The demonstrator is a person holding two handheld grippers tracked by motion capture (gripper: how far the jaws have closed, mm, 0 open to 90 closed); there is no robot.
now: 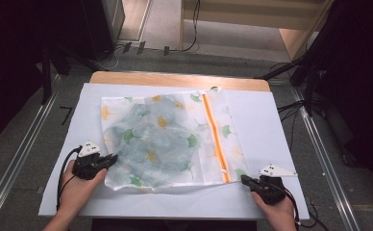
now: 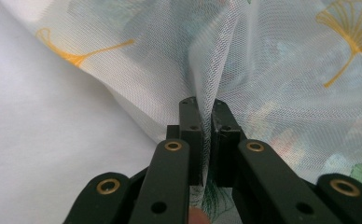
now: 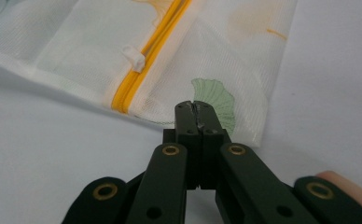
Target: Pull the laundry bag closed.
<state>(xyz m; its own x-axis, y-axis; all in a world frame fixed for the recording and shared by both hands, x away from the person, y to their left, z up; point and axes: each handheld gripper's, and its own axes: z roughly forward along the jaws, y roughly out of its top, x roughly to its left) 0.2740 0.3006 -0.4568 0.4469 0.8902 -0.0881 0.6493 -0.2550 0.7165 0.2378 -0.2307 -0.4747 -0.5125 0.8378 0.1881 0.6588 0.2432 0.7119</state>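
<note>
A translucent mesh laundry bag (image 1: 165,139), printed with green and yellow ginkgo leaves, lies spread flat across the middle of the white-covered tabletop (image 1: 261,120). Something pale blue-grey shows through the mesh in the bag's left and middle part. An orange zipper (image 1: 215,137) runs along the bag's right part, from the far edge to the near edge.

The left gripper (image 1: 111,160) sits at the bag's near left corner, held in the person's left hand (image 1: 81,185). In the left gripper view its jaws are nearly closed, with a fold of the mesh (image 2: 206,88) pinched between them and rising in a ridge above the tips.

The right gripper (image 1: 244,179) is at the bag's near right corner, just to the right of the zipper's near end, held in the person's right hand (image 1: 278,207). In the right gripper view its jaws are fully closed on the bag's edge, their tips (image 3: 197,108) lying over a green leaf print (image 3: 219,102). The zipper's white pull (image 3: 133,57) lies just beyond and to the left of the jaws, and the orange zipper tape (image 3: 144,65) ends at the bag's hem beside them. The bag's corner rests on the white cover.
</note>
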